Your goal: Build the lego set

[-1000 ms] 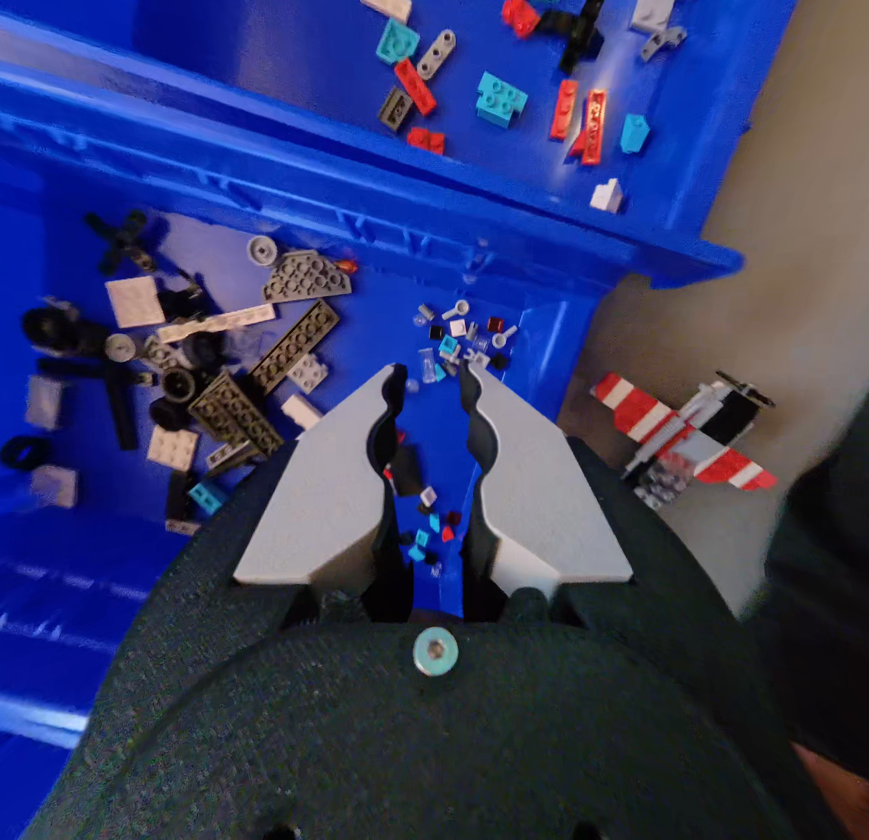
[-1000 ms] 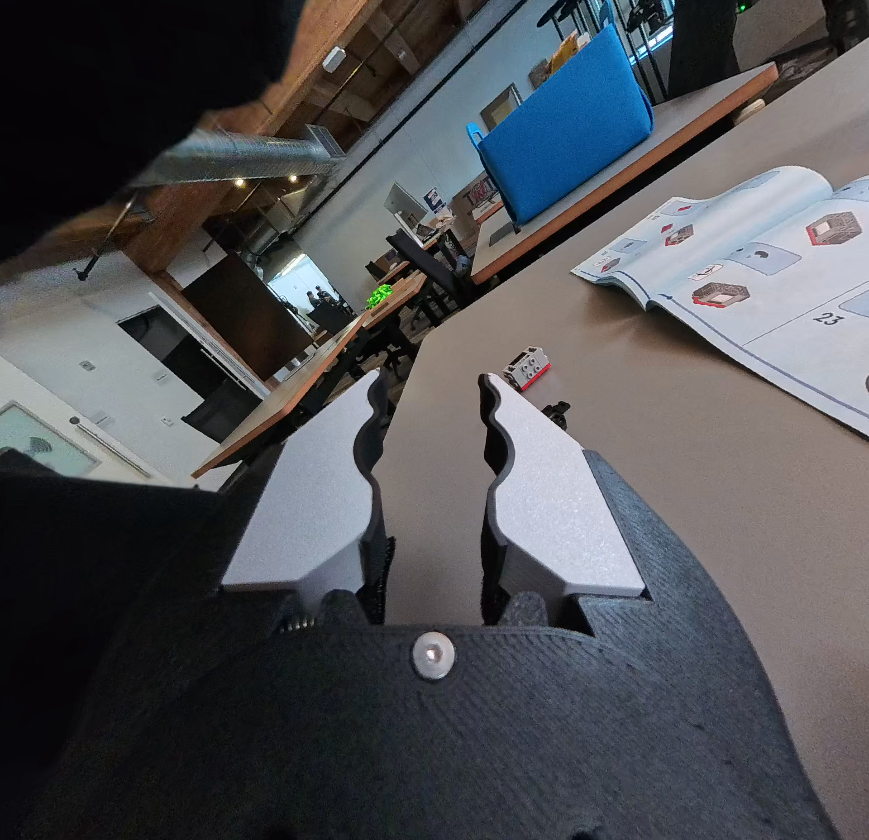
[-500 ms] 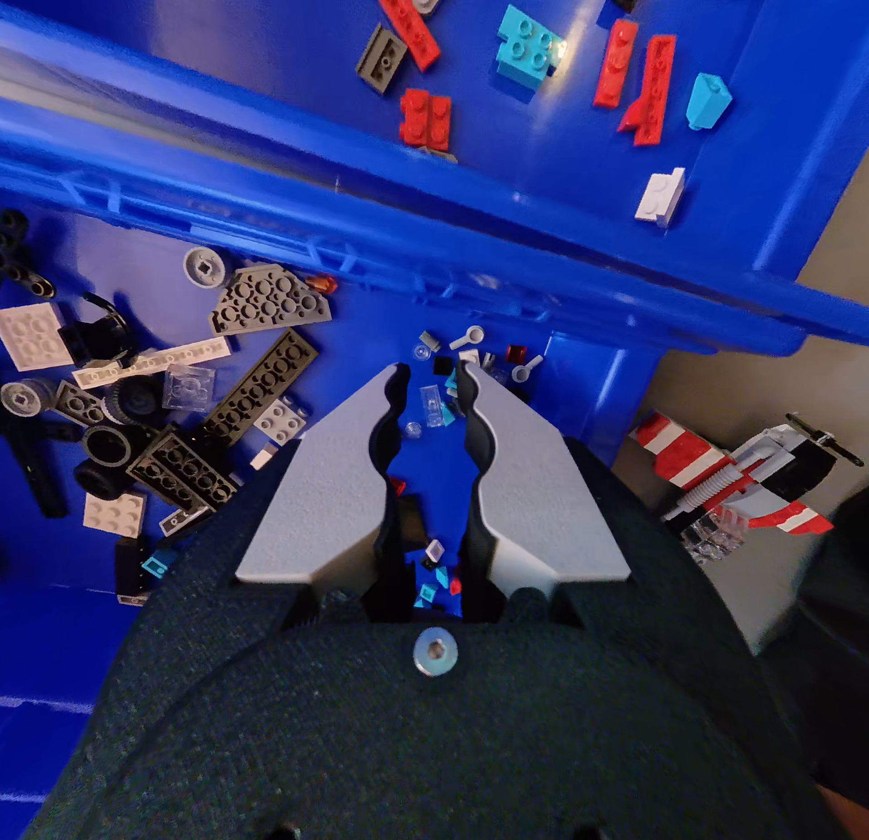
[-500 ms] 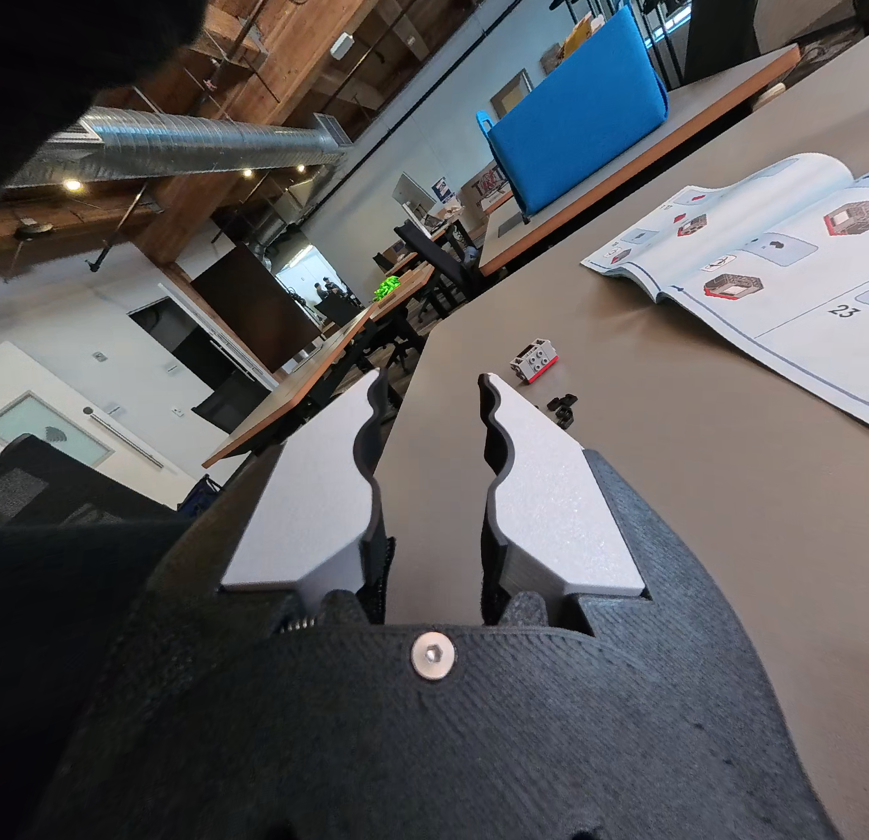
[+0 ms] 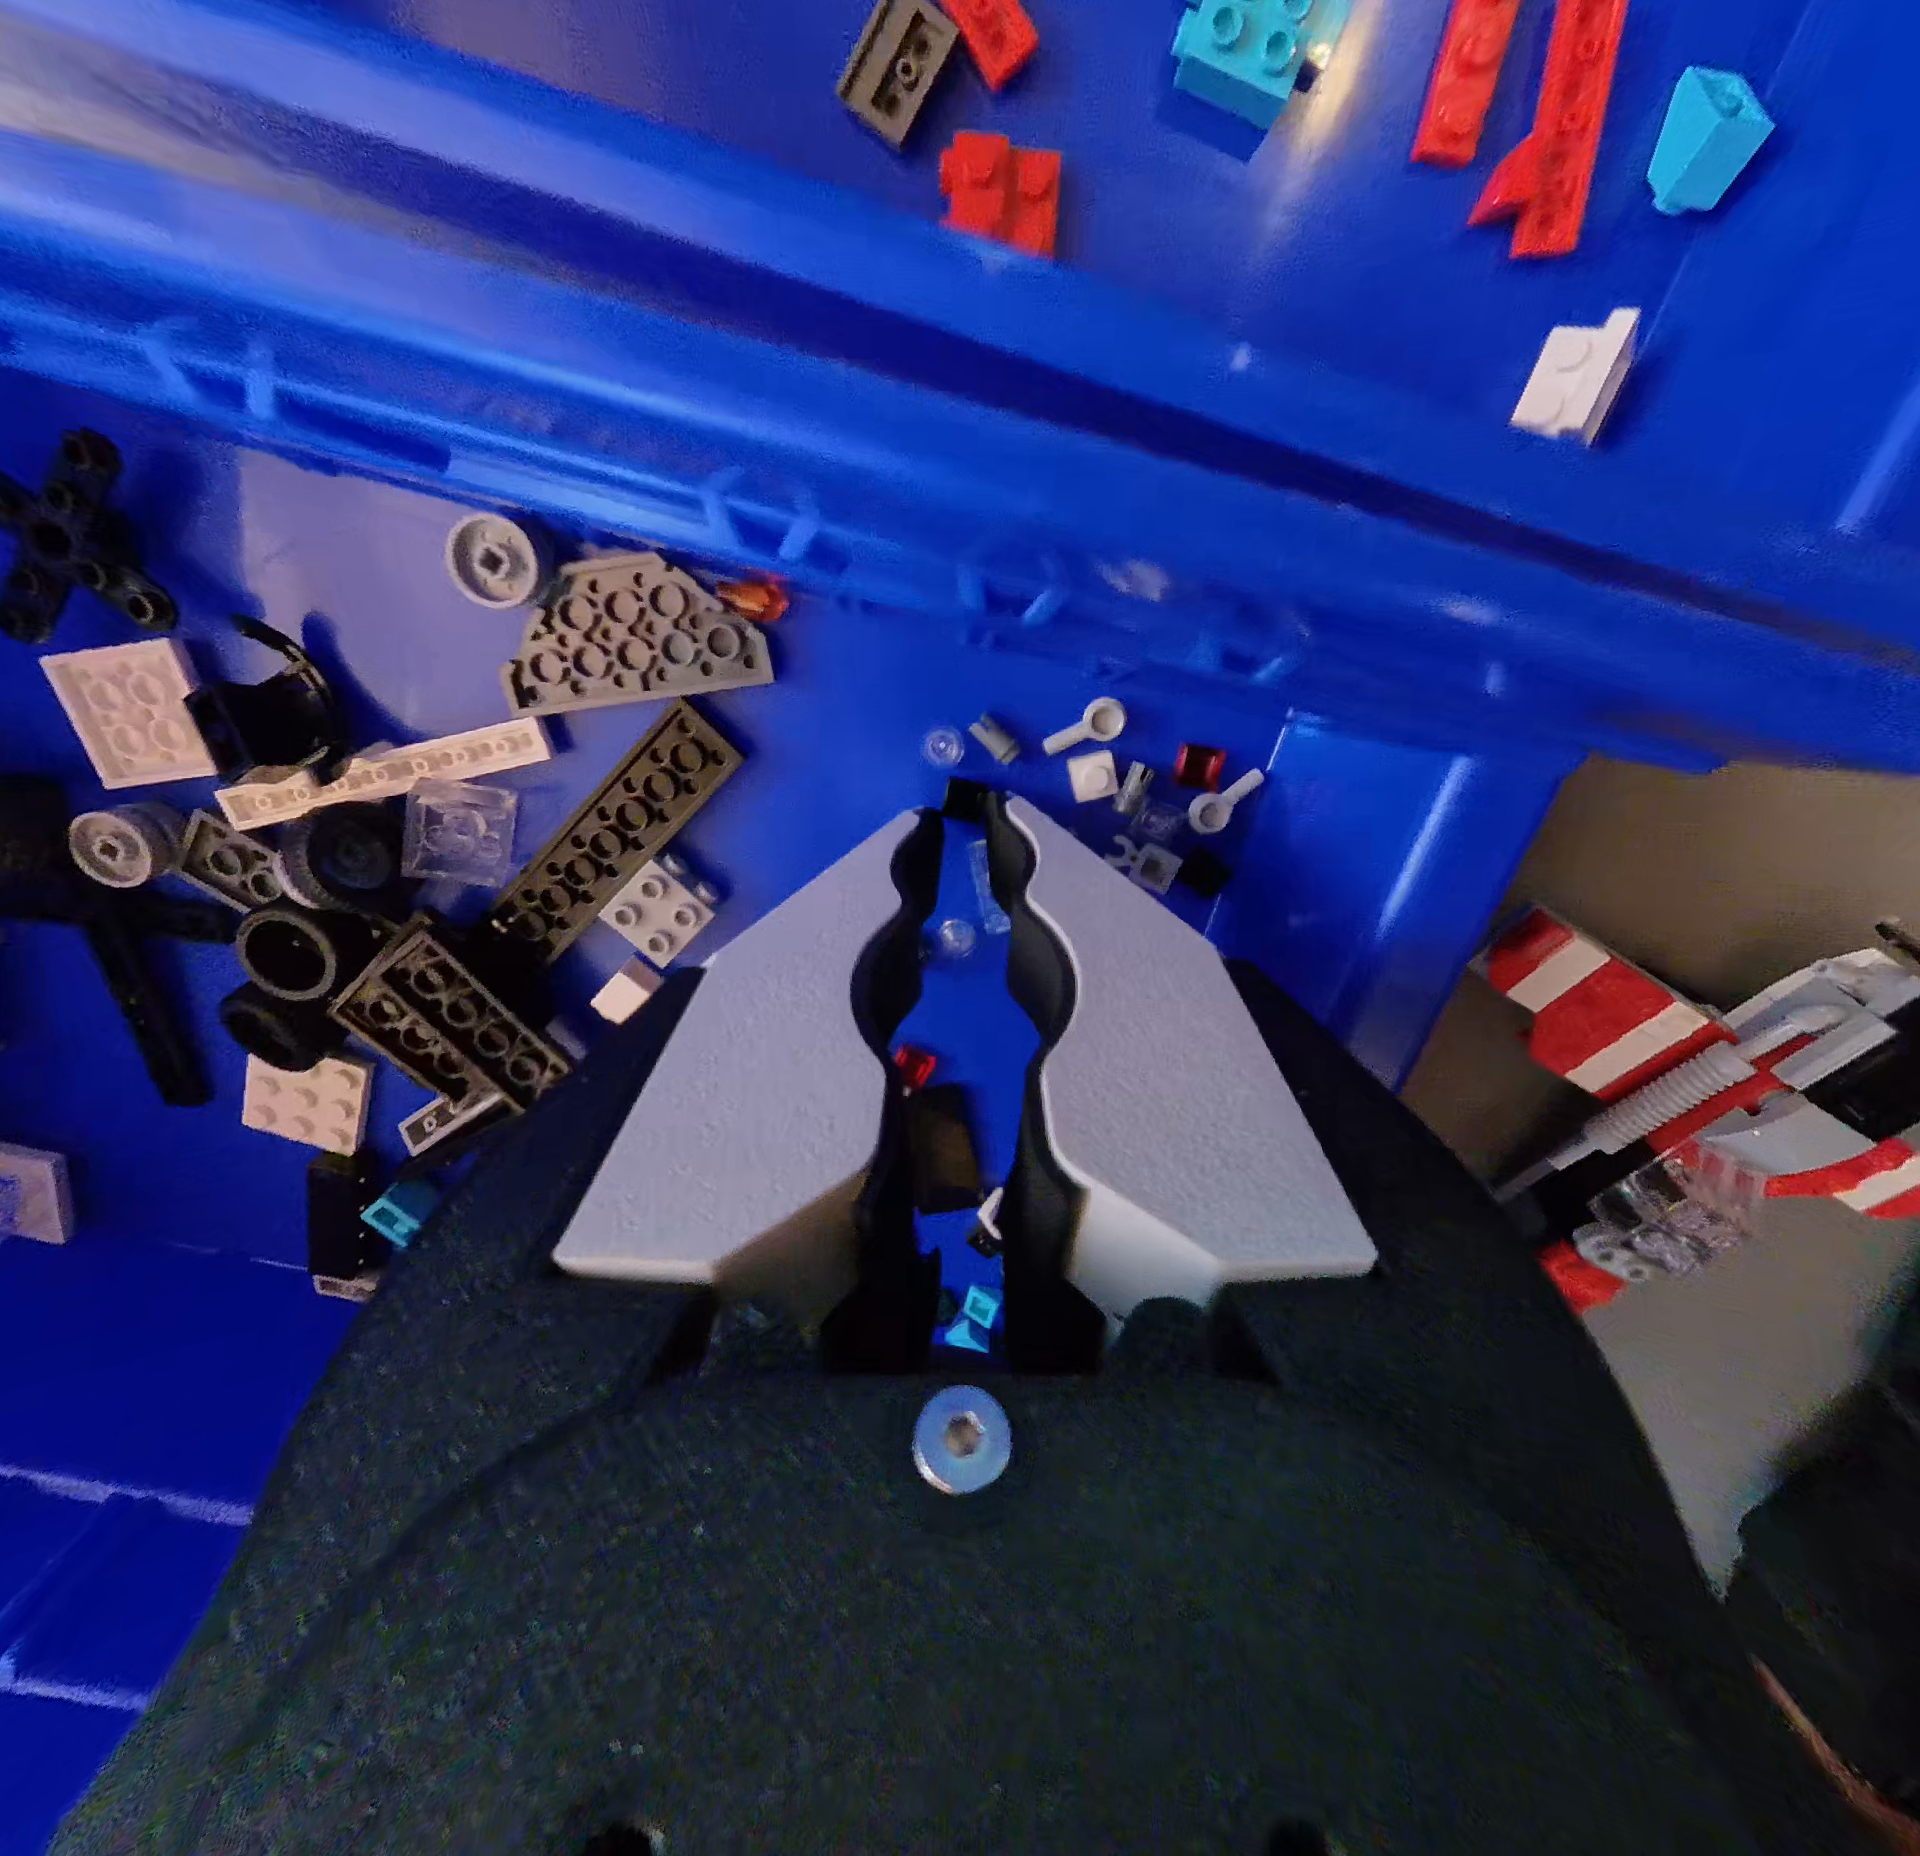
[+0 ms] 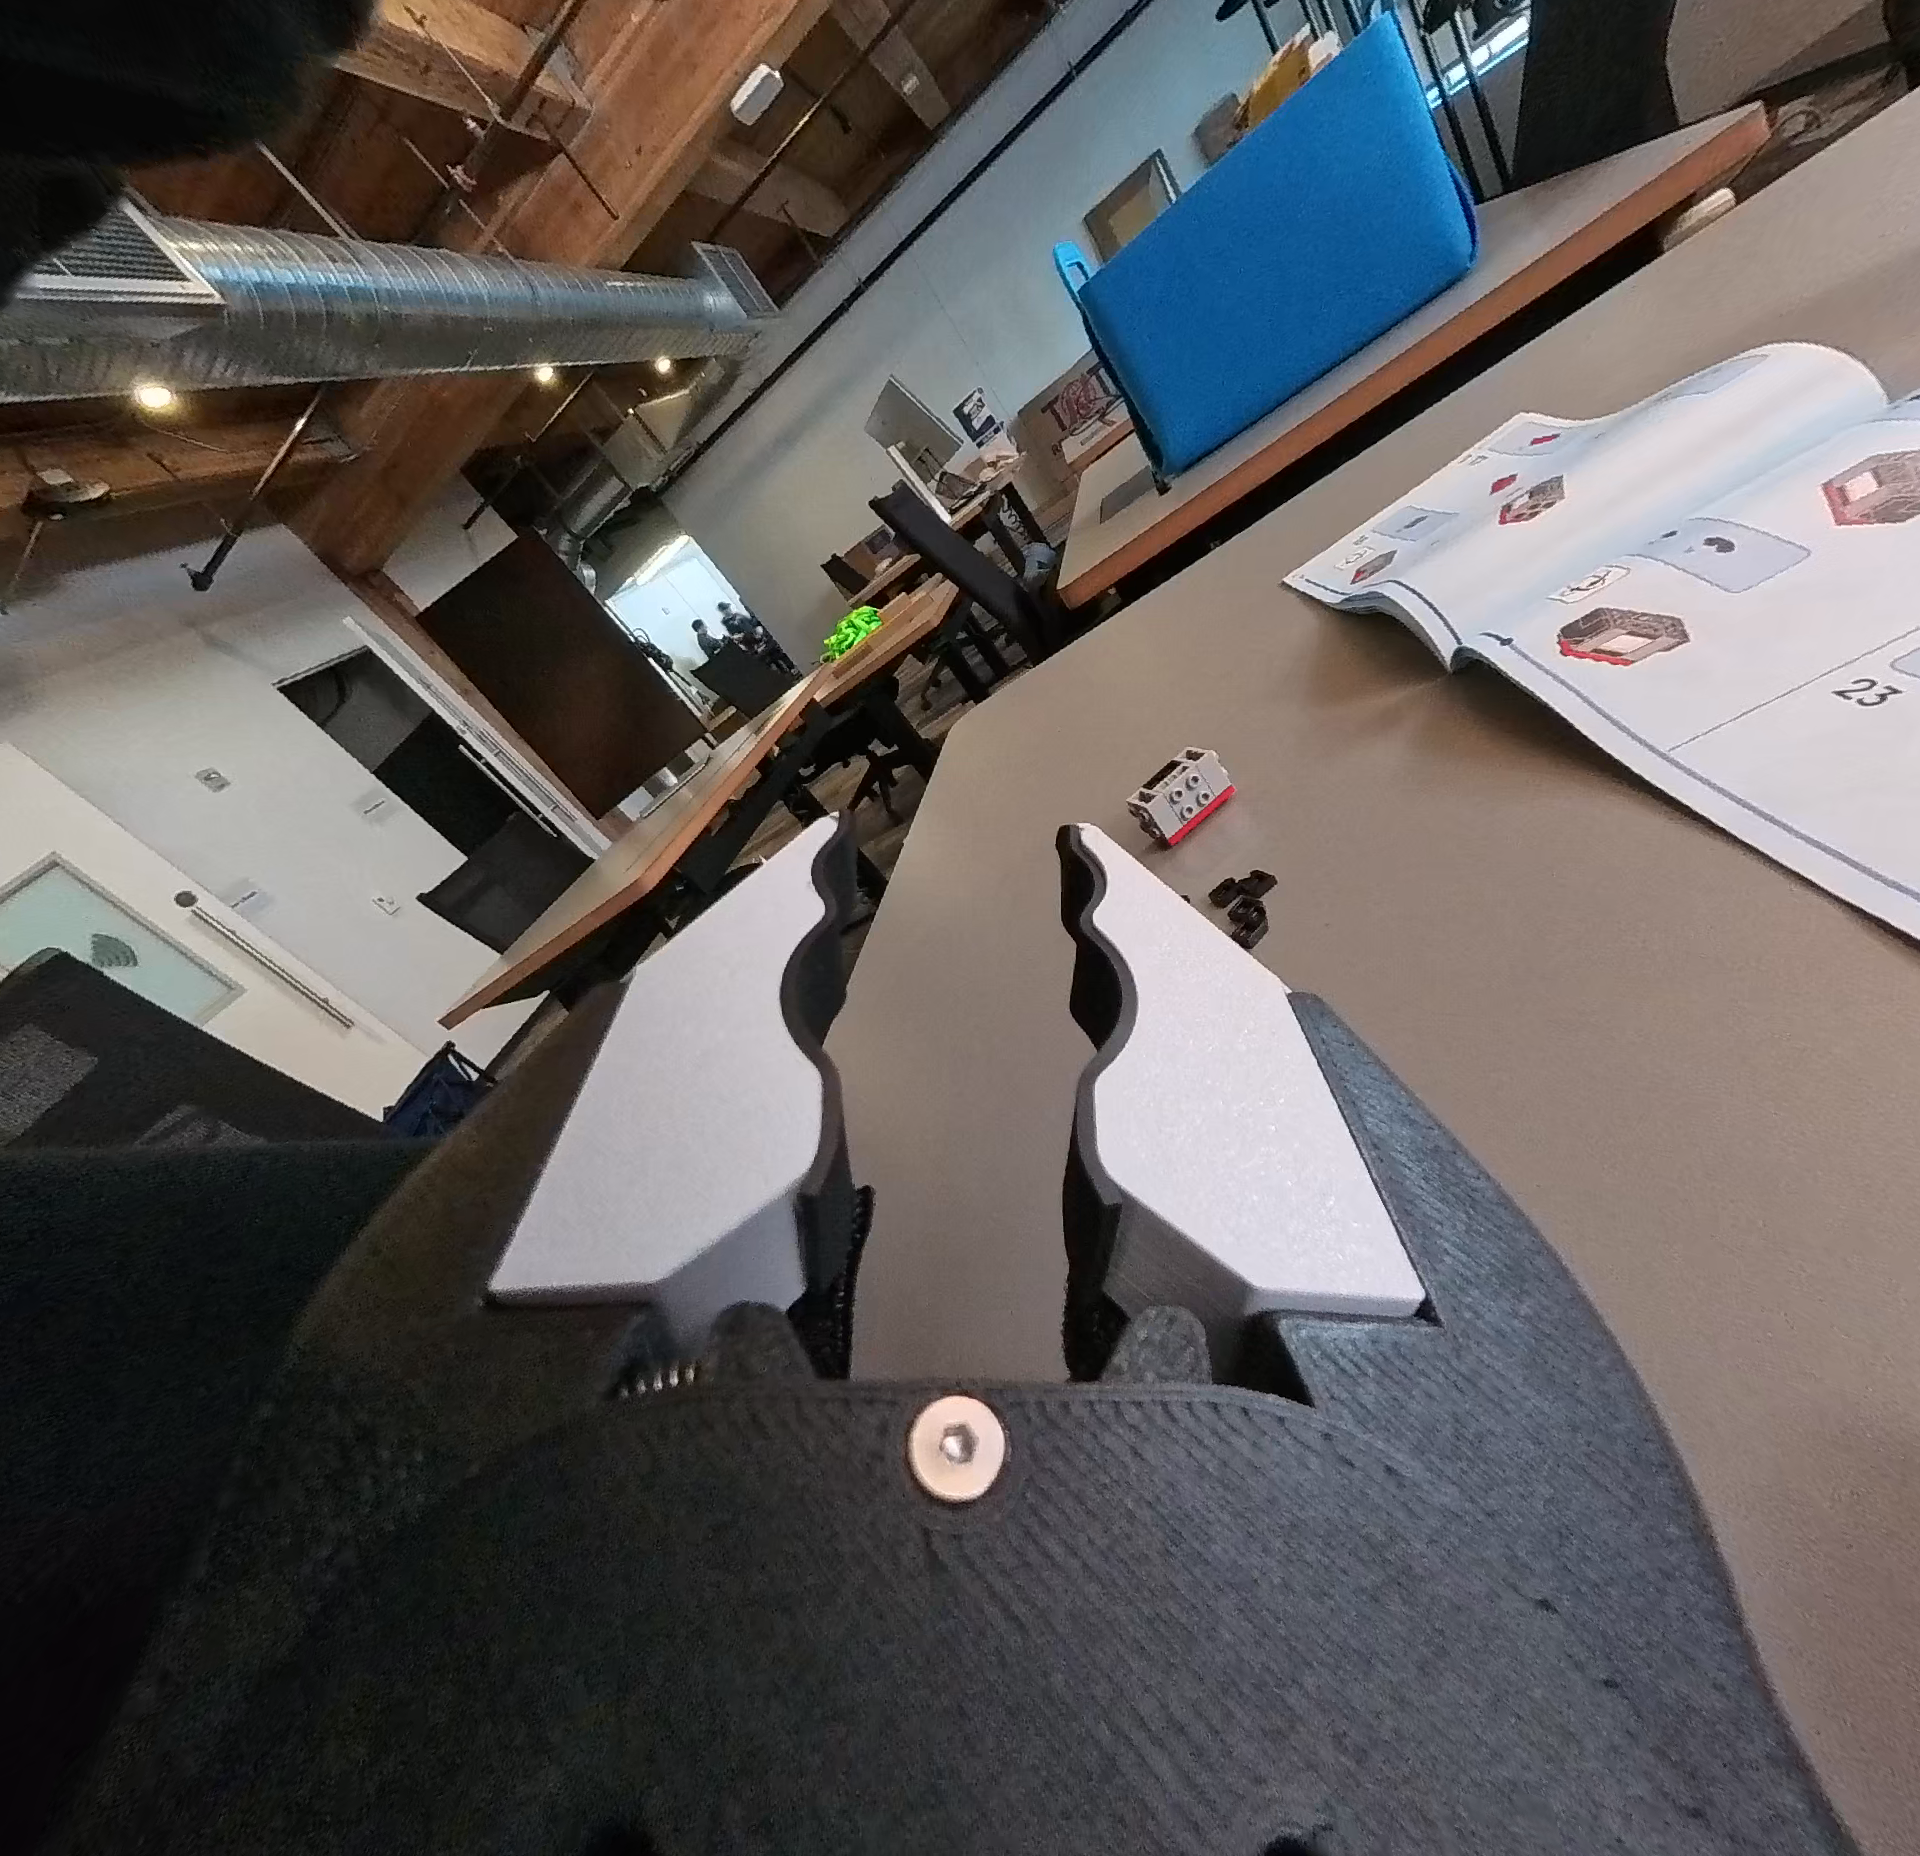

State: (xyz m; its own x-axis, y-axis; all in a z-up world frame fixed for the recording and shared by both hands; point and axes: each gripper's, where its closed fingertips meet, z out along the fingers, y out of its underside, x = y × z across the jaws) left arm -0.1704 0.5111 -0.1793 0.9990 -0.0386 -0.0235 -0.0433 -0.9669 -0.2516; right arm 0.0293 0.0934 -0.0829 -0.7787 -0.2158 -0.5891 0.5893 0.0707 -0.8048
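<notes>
My left gripper (image 5: 961,819) reaches down into the near blue bin (image 5: 852,767), over a cluster of tiny loose pieces. Its jaws stand almost together, and a small black piece (image 5: 964,796) sits right between the fingertips. Grey and black plates (image 5: 623,830) and wheels lie to the left in the same bin. The far bin (image 5: 1299,279) holds red, teal and white bricks. A red-and-white striped plane model (image 5: 1662,1068) lies on the table at the right. My right gripper (image 6: 951,845) is open and empty above the tan table (image 6: 1507,1131).
In the right wrist view, a small grey-and-red brick assembly (image 6: 1182,796) and small black pieces (image 6: 1245,897) lie on the table ahead. An open instruction booklet (image 6: 1714,601) lies at the right. The blue bin walls (image 5: 935,476) rise between the two bins. My right fingertips sit around 45 centimetres from my left ones.
My left gripper has moved down and forward into the near bin and its jaws have narrowed around the small black piece. The right gripper has tilted a little and stays open.
</notes>
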